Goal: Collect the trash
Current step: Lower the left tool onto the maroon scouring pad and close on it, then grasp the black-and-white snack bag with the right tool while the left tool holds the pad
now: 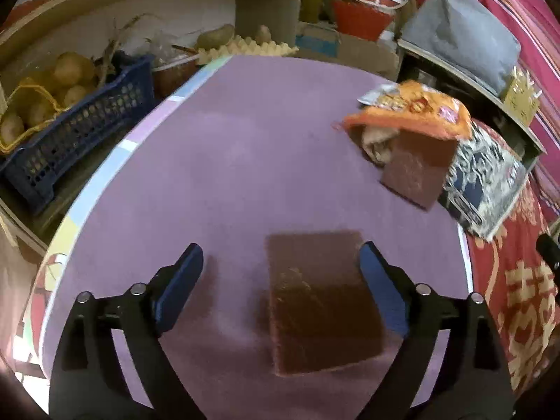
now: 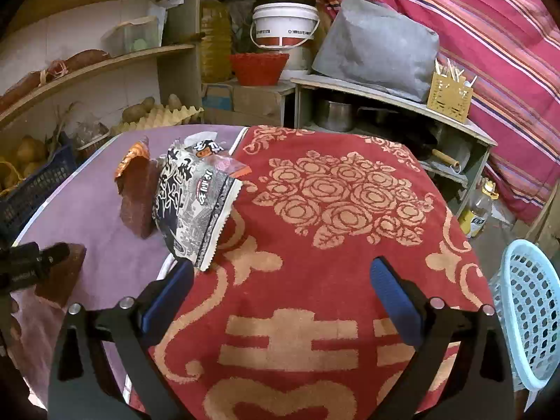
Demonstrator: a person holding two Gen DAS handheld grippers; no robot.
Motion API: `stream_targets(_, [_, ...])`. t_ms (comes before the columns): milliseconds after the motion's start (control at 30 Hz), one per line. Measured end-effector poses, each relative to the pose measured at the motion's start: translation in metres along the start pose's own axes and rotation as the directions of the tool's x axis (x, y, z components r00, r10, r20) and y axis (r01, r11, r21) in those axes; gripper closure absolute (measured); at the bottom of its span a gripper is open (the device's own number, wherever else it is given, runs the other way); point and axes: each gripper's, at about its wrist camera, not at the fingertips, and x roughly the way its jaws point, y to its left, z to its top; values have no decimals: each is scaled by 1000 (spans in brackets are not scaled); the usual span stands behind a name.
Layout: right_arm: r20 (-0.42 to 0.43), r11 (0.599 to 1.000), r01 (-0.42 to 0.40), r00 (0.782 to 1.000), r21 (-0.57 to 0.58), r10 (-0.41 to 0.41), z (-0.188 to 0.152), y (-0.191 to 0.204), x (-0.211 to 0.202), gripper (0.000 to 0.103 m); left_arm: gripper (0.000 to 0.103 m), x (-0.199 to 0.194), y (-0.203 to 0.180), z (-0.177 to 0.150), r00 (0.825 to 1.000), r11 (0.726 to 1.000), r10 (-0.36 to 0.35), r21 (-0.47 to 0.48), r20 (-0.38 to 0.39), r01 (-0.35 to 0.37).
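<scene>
Brown scouring pad (image 1: 320, 301) lies flat on the purple mat (image 1: 217, 175) between the spread jaws of the left gripper (image 1: 280, 273), untouched; the right gripper (image 2: 281, 280) hangs spread over the red towel (image 2: 332, 210), pinching nothing. Farther off, 2 wrappers, orange (image 1: 416, 105) and black-and-white (image 2: 192, 203), lean against a second pad (image 1: 416, 171); a light blue basket (image 2: 528, 308) stands at the right; beyond, a dark blue crate (image 1: 70, 140) holds potatoes (image 1: 70, 70).

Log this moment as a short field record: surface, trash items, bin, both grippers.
surface: purple tabletop, partly under a red towel with gold rose pattern
trash near: flat reddish-brown square pad, between the left gripper fingers, not pinched
trash far: orange snack wrapper, black-and-white printed bag, second brown pad
bin: light blue plastic basket
right gripper: open, empty
</scene>
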Motion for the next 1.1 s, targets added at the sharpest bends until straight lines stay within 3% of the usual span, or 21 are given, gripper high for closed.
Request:
stream_targets(233, [1,1000,6,1000,-11,-6,0,-2,-1,5,12,5,-25,-11,1000,993,10,114,-22,-8])
stream_targets(433, [1,1000,10,1000,-5,-10,-1,-5,-2,5,36,6,-24,-11,999,990,-11,137,-34,16])
stream_targets(600, [-7,1000,-2,1000,-2,2,-2,-1,3,5,37,6,-19,-2,998,992,-38,121,-41,42])
stream_targets(767, [-3,999,-35,999,-18,34,5,9,10,5,38,-12,-24,16,997,990,-35,142,72,25])
stream_targets(900, [4,998,-56,998,-3,56,17,14,21,5,38,-23,-28,32,984,986,-84,154,155,60])
stream_targets(1100, [-23,995,-92,995,27,93,29,23,51,5,38,-17,-35,41,977,984,-87,168,195,54])
